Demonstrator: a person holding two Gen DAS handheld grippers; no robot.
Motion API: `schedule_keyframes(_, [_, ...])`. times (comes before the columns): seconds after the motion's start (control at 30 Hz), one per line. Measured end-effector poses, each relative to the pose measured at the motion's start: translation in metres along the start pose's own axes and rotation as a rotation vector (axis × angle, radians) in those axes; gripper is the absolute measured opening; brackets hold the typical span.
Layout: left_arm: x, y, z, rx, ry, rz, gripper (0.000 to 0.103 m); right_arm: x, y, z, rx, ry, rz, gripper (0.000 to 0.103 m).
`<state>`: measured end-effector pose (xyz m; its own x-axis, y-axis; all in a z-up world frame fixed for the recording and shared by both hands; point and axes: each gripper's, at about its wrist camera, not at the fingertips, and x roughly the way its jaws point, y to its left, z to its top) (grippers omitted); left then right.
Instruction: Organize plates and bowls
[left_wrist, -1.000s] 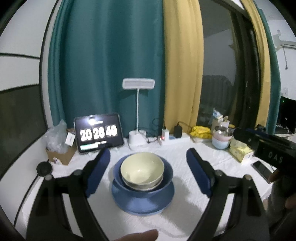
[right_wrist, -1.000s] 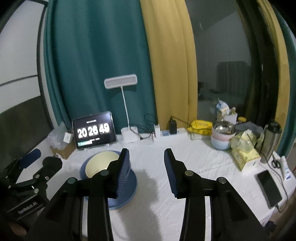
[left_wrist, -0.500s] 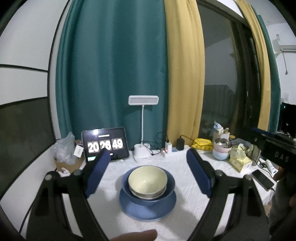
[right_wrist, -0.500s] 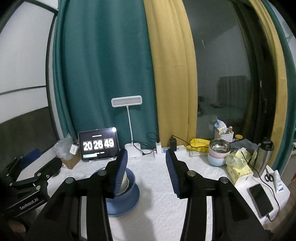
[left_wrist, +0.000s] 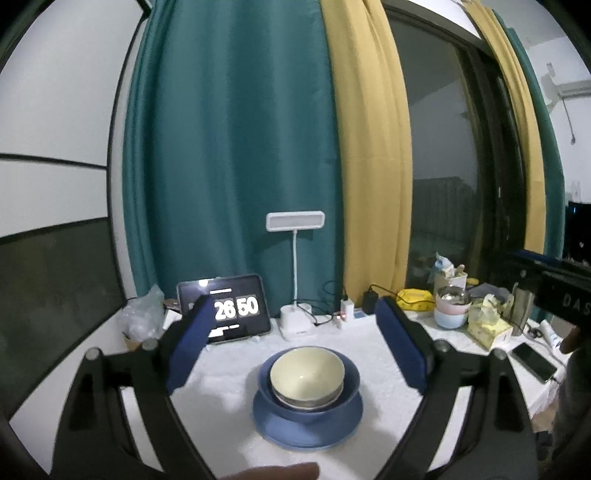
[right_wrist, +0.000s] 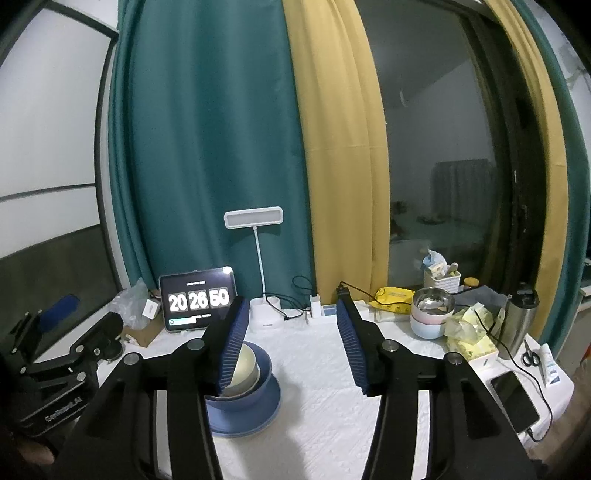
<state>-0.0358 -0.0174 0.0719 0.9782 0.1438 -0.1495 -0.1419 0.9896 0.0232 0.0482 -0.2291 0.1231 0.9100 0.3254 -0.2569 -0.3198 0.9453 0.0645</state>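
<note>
A cream bowl (left_wrist: 306, 373) sits nested in a blue bowl (left_wrist: 347, 391), which rests on a blue plate (left_wrist: 306, 430) in the middle of the white table. My left gripper (left_wrist: 295, 328) hovers above and behind this stack, its jaws opening wide with nothing between them. In the right wrist view the same stack shows as the blue bowl (right_wrist: 264, 373) on the blue plate (right_wrist: 247, 417), partly hidden behind the left finger. My right gripper (right_wrist: 291, 339) is off to the stack's right, jaws opening, empty.
A tablet clock (right_wrist: 197, 301) and a white desk lamp (right_wrist: 255, 218) stand at the table's back. Stacked pastel bowls (right_wrist: 430, 317), a yellow tissue pack (right_wrist: 469, 332), a steel flask (right_wrist: 521, 317) and a phone (right_wrist: 515, 400) crowd the right side. Curtains hang behind.
Both grippers have risen and pulled back, so the stack looks smaller and lower. The right jaws have spread wider. The clock changed from 49 to 50.
</note>
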Motion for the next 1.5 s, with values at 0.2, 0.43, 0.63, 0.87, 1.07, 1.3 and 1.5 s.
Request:
schedule_keyframes(0.2, [0.0015,0.0028,0.0004,-0.009,0.017,-0.008,0.092,-0.0012,0.0011,0.0036,-0.006,-0.004,0.003,0.053])
schedule_keyframes(0.43, [0.0006,0.0035,0.0005,-0.016,0.024,-0.012,0.092,0.0037,0.0024,0.0017,-0.006,0.012,0.009,0.053])
schedule_keyframes(0.63, [-0.0005,0.0043,-0.0026,-0.027,0.025,-0.014,0.092,0.0039,0.0023,0.0015,-0.007,0.013,0.008,0.053])
schedule_keyframes(0.87, [-0.0016,0.0017,-0.0036,-0.021,0.025,-0.021,0.092,0.0036,0.0032,0.0004,-0.009,0.016,0.014,0.053])
schedule_keyframes(1.07, [-0.0017,0.0006,-0.0033,-0.024,0.029,-0.023,0.092,0.0043,0.0033,0.0002,-0.011,0.02,0.013,0.053])
schedule_keyframes(1.3, [-0.0011,-0.0012,-0.0029,-0.022,0.032,-0.026,0.092,0.0045,0.0037,-0.0001,-0.01,0.02,0.012,0.053])
schedule_keyframes(1.5, [-0.0016,-0.0015,-0.0027,-0.02,0.032,-0.025,0.092,0.0045,0.0036,0.0002,-0.011,0.02,0.012,0.053])
